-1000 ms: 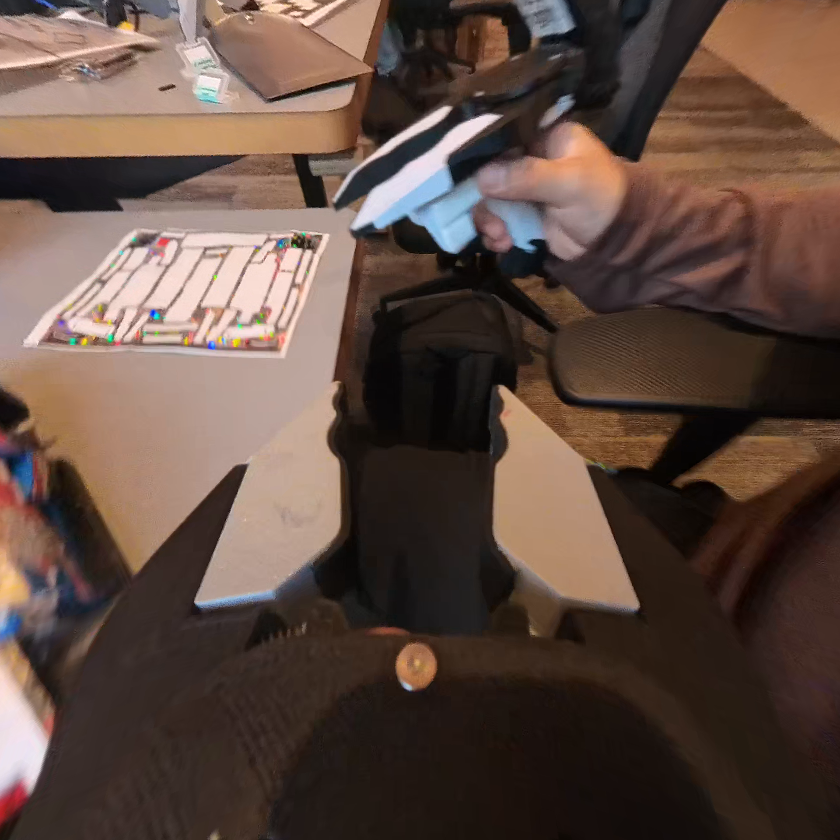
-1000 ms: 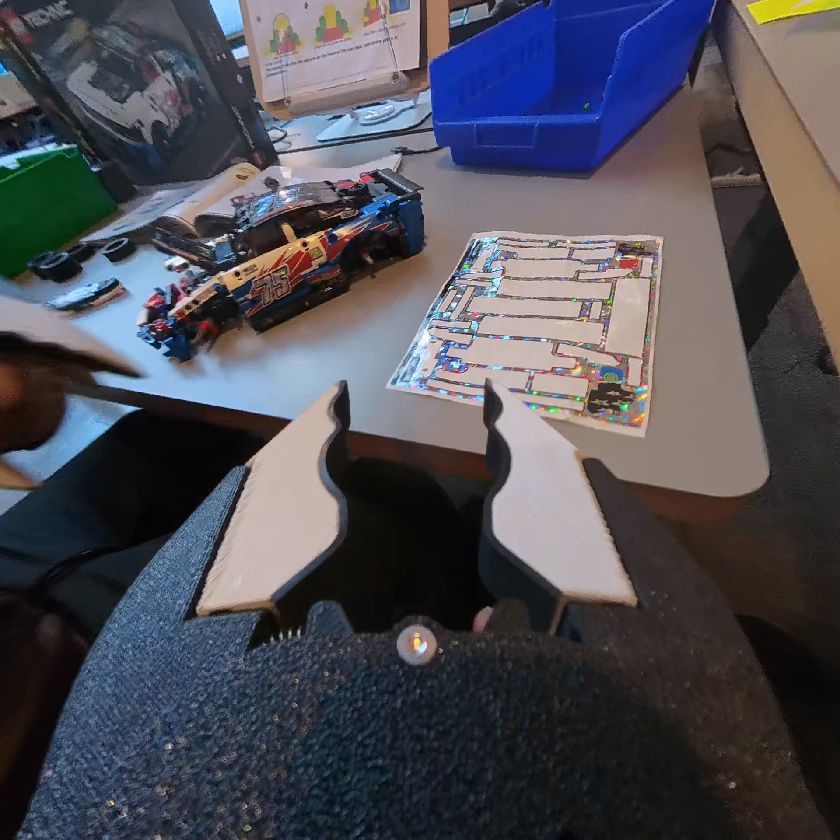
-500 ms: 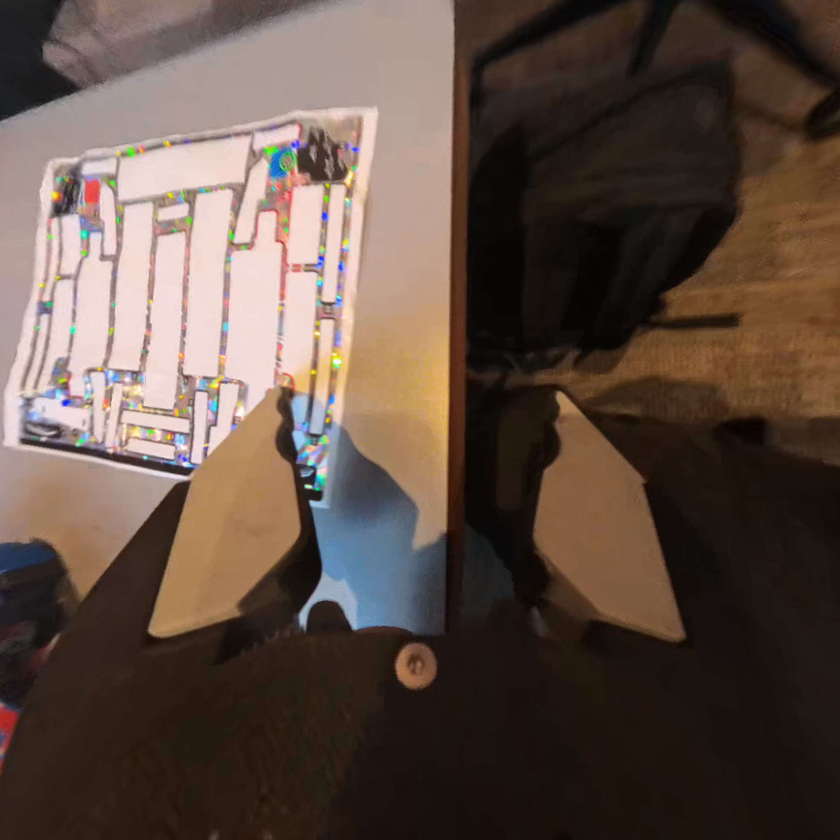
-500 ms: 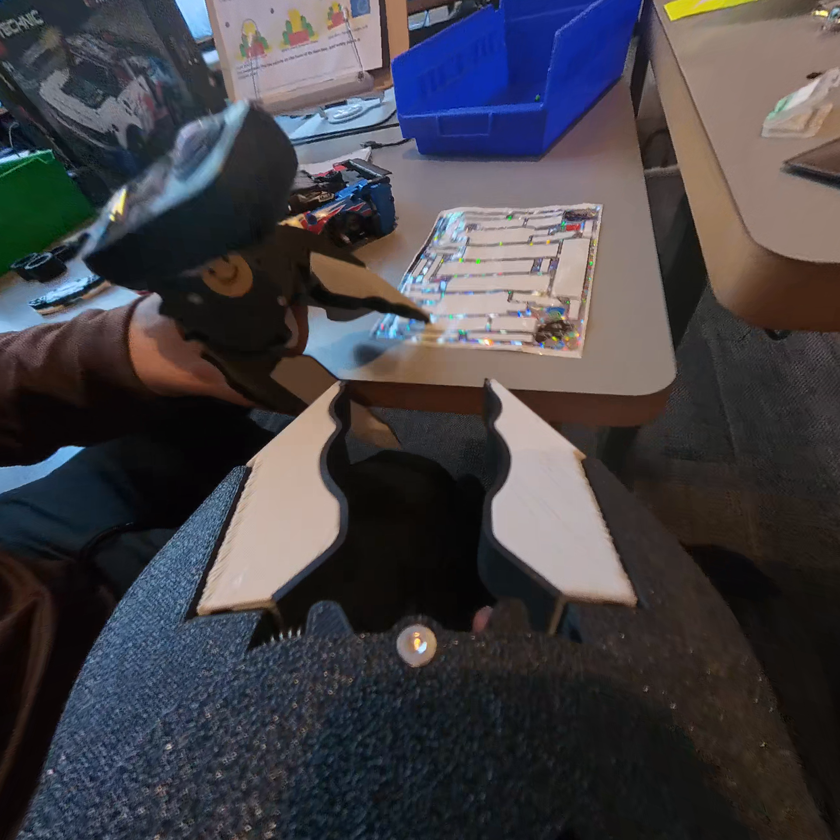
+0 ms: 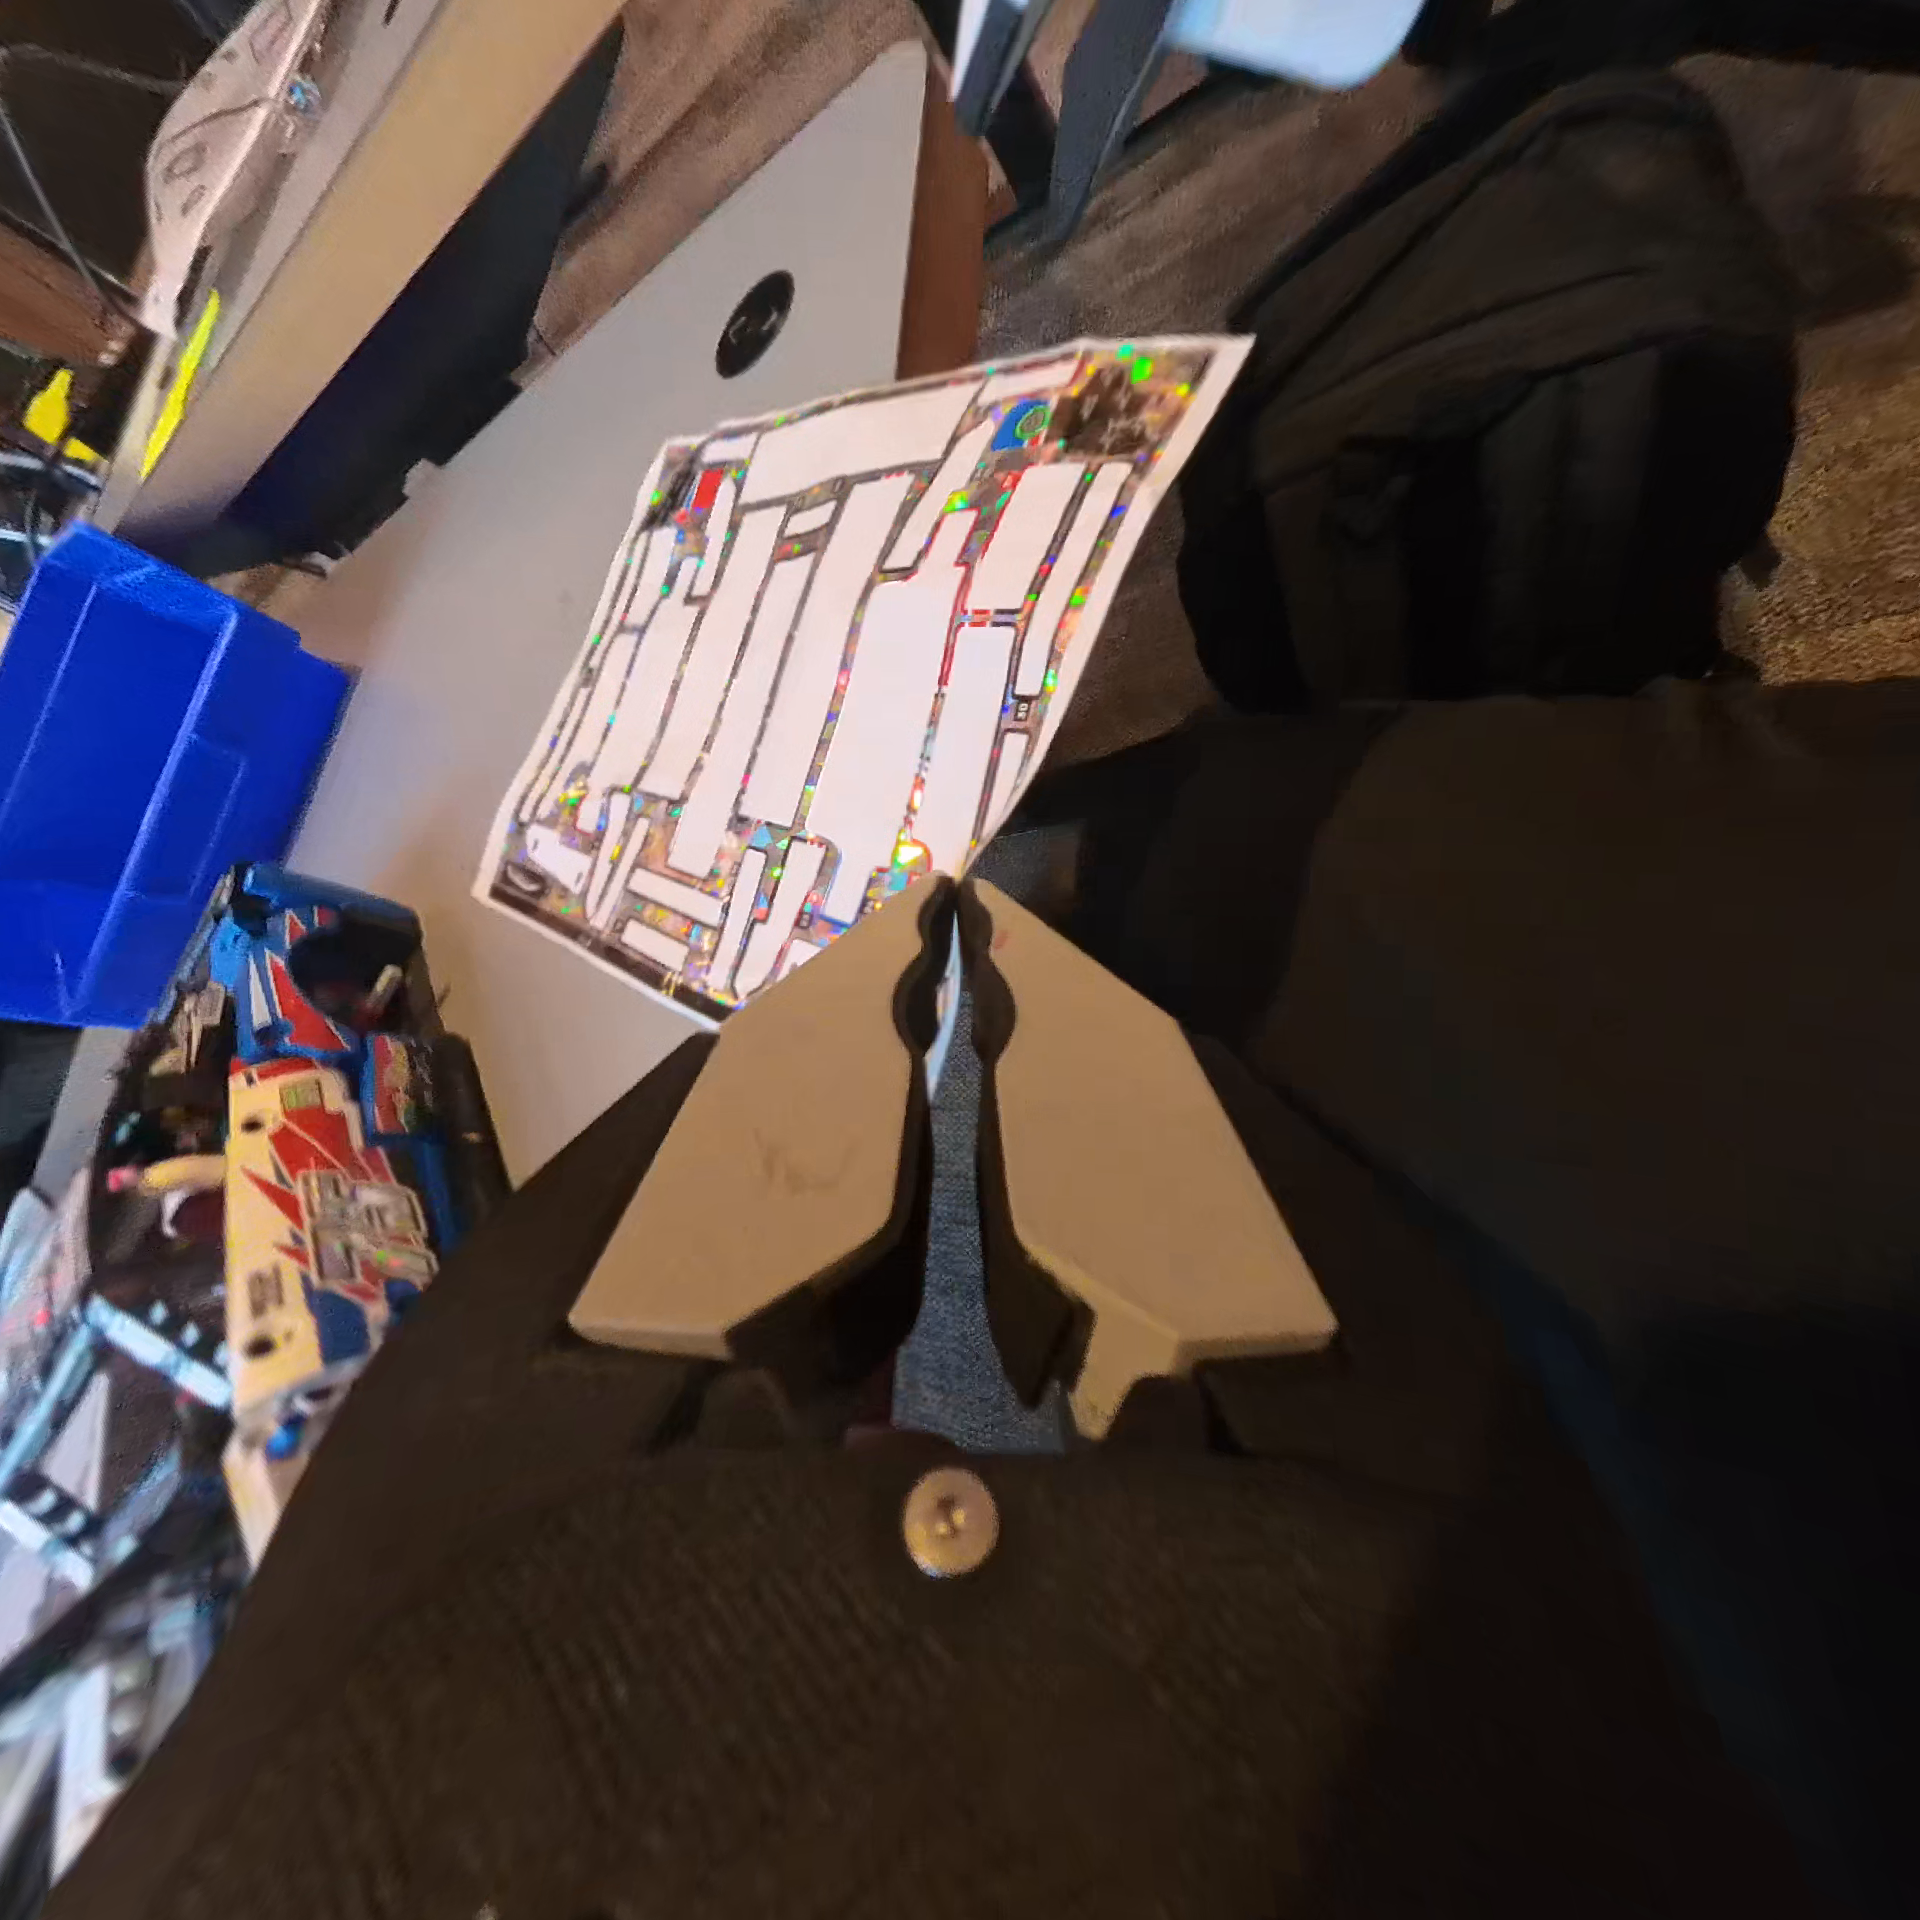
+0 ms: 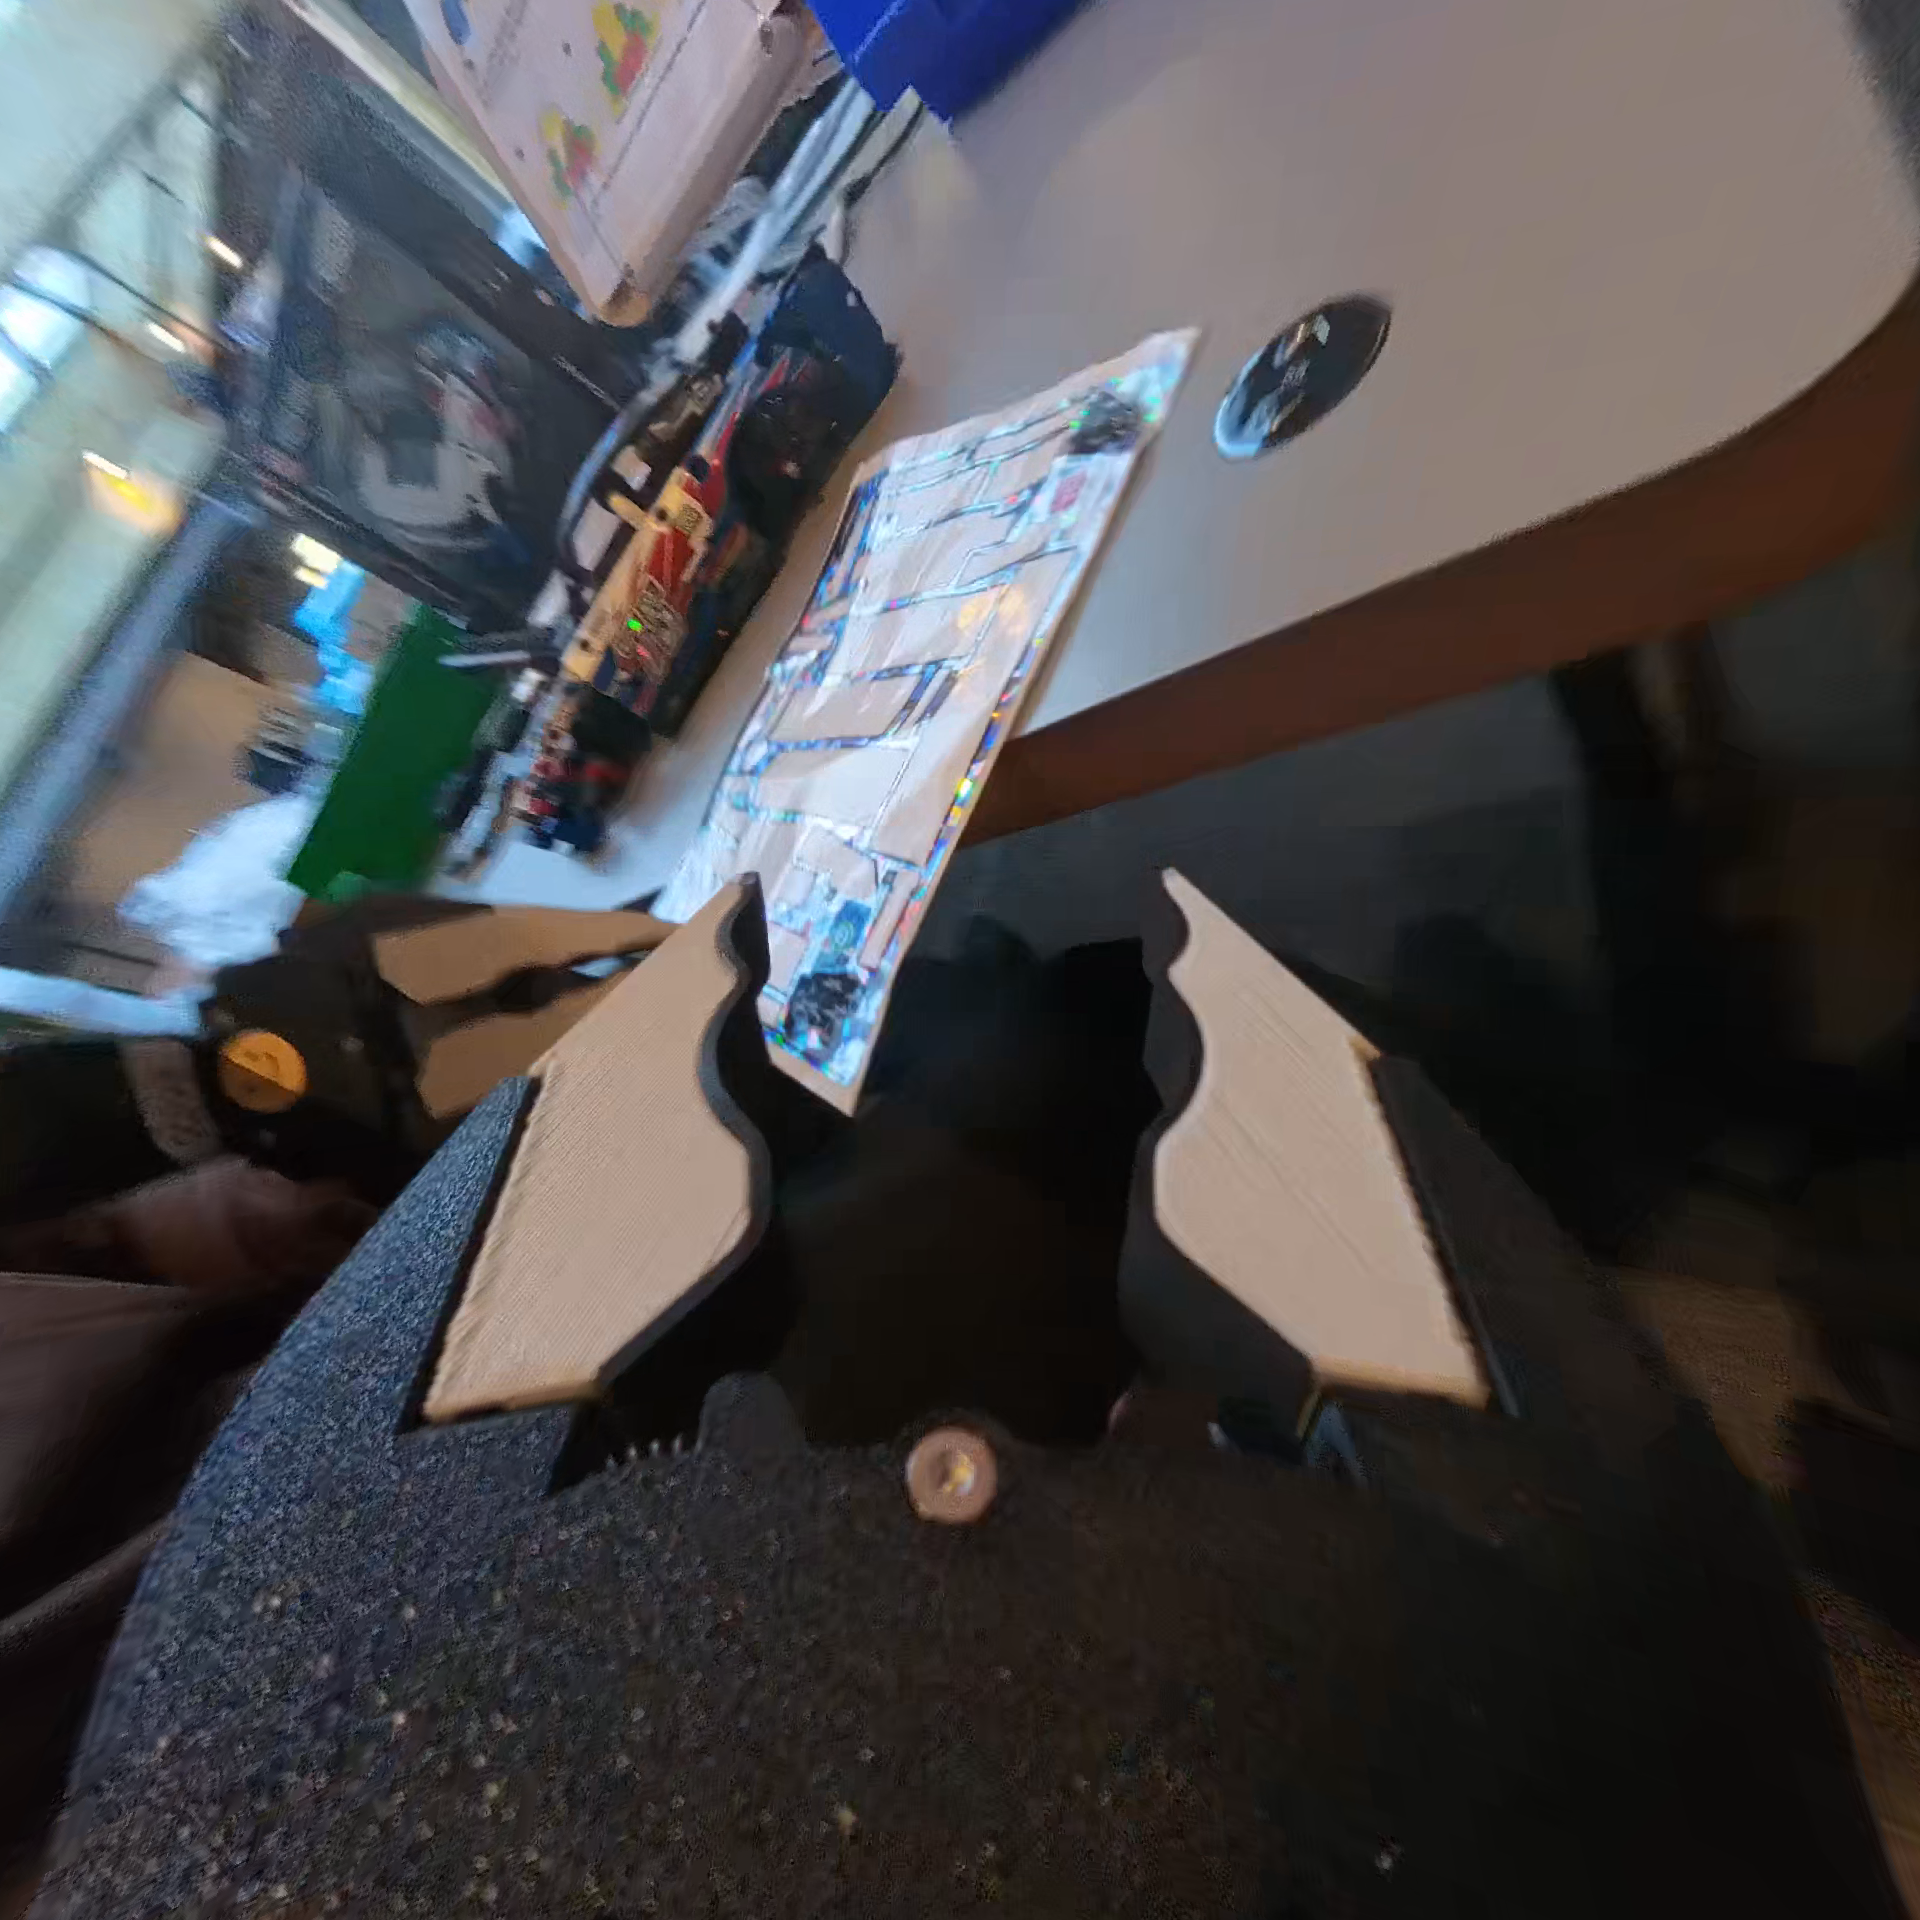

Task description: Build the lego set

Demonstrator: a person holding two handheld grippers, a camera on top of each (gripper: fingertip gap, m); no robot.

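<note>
My left gripper [image 5: 956, 896] is shut on the near edge of the holographic sticker sheet [image 5: 862, 665], which stands lifted and tilted, partly past the table's edge. The sheet also shows in the right wrist view [image 6: 914, 665], sticking out over the table edge. The left gripper shows there too [image 6: 623, 940], low at the left, holding the sheet. My right gripper [image 6: 956, 894] is open and empty, below the table edge, just under the sheet's near corner. The blue, red and white lego race car [image 5: 312, 1164] lies on the table to the left, and shows in the right wrist view [image 6: 686, 561].
A blue bin [image 5: 135, 769] stands on the grey table [image 5: 810, 229] behind the car. A round cable hole [image 6: 1299, 374] is in the tabletop. A green box [image 6: 395, 748] and a dark set box [image 6: 416, 416] stand farther back. A black backpack [image 5: 1507, 395] lies on the floor. The gap from one gripper's tips to the other's is roughly 15 centimetres.
My left gripper has shut on the sticker sheet's edge and lifted it off the table. My right gripper has dropped lower and tilted, staying open.
</note>
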